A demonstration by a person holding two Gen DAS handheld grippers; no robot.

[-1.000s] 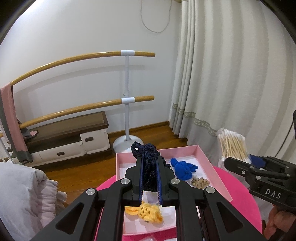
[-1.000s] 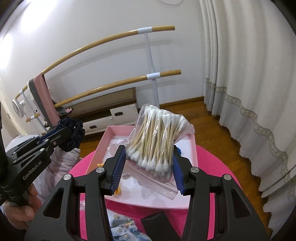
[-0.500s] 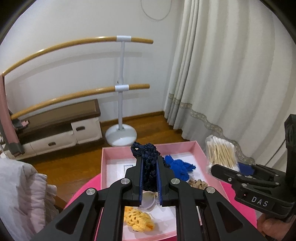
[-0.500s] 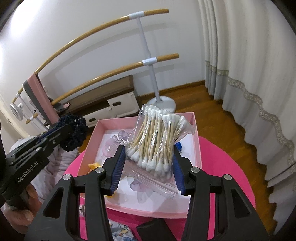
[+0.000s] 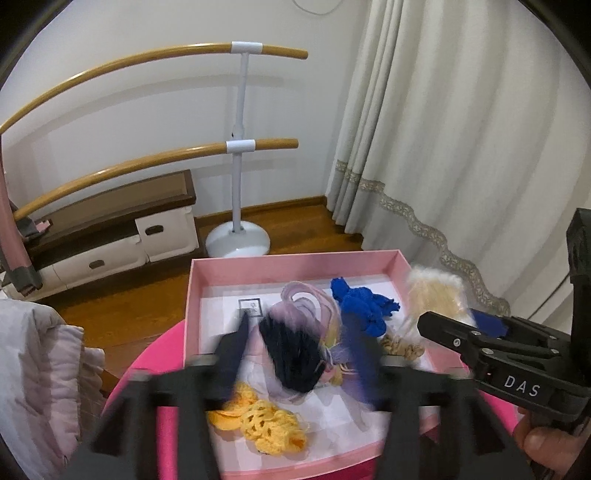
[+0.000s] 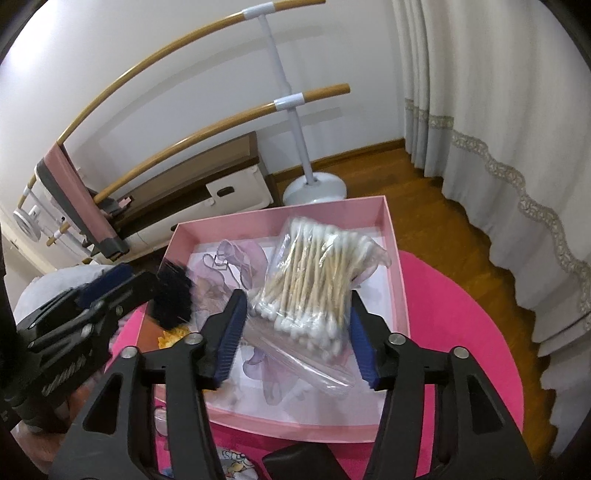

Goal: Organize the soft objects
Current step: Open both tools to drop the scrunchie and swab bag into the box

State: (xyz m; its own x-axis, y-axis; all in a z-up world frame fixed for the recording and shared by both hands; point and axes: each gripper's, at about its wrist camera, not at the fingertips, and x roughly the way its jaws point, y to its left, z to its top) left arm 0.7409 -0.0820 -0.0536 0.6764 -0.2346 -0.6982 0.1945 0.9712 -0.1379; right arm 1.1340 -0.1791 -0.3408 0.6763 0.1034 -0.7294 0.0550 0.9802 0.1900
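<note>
both grippers' jaws have just been opening over the shallow pink cardboard box (image 6: 391,225): left gripper (image 5: 301,345) wide, blurred navy crocheted scrunchie (image 5: 291,358) loose between; right gripper (image 6: 295,332) apart, clear bag of cotton swabs (image 6: 314,280) between, contact unclear.

White letters "DAS" — printed on the right tongs (image 5: 424,325).

White walls (image 5: 110,29), a wooden floor (image 5: 295,229), pale curtains (image 5: 461,129), a double wooden barre (image 5: 147,162) on a white stand, a low brown-topped cabinet (image 5: 110,221).
</note>
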